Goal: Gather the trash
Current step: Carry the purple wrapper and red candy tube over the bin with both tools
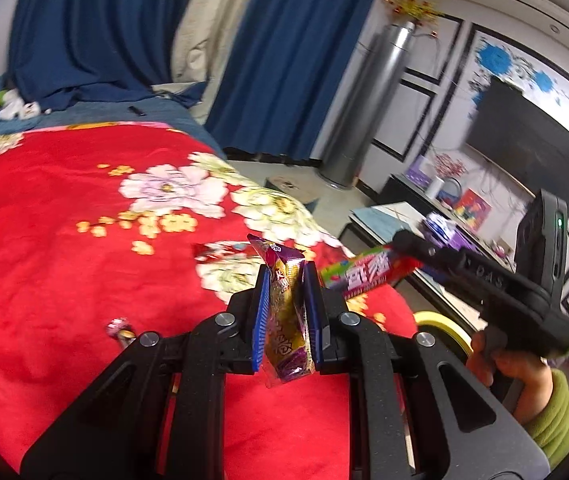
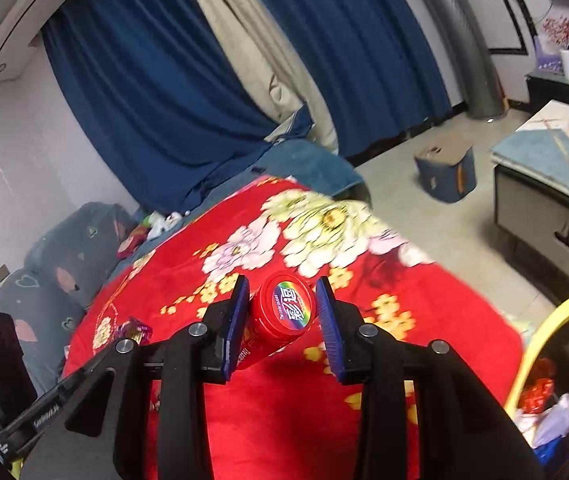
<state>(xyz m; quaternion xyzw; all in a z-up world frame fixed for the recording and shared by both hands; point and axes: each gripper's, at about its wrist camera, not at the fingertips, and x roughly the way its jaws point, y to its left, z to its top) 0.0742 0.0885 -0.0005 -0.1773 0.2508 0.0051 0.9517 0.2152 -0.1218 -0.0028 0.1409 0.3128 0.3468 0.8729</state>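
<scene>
Left wrist view: purple-and-gold snack wrapper (image 1: 286,308) stands pinched between the blue pads of the left gripper (image 1: 286,280), jaws pressed onto it from both sides, its top corner poking up past the fingertips, its lower end hanging crumpled below the pads. Held above the red floral blanket (image 1: 64,240) on the bed. Just right of it, the right gripper (image 1: 412,256) reaches in from the right, carrying a colourful candy tube (image 1: 368,274) lengthwise; the tube's near end sits close beside the left gripper's right finger. The hand (image 1: 512,368) on the right gripper's handle shows at right, in a green sleeve (image 1: 560,424). Another small wrapper (image 1: 120,326) lies on the blanket at near left, and a red one (image 1: 214,252) lies farther off beyond the held wrapper. Yellow bin rim (image 1: 444,326) peeks out behind the right gripper, off the bed's right edge. Right wrist view: the candy tube (image 2: 280,320) points lid-first at the camera, red cap with a rainbow label; the left pad touches its side, the right pad stands just off the cap, so the jaws look only loosely closed around it and a firm pinch cannot be confirmed. Yellow-rimmed bin (image 2: 556,320) at near right, red and white scraps inside. Blue curtains (image 2: 156,92) far behind the bed; a low cabinet (image 2: 548,208) on the floor at right.
</scene>
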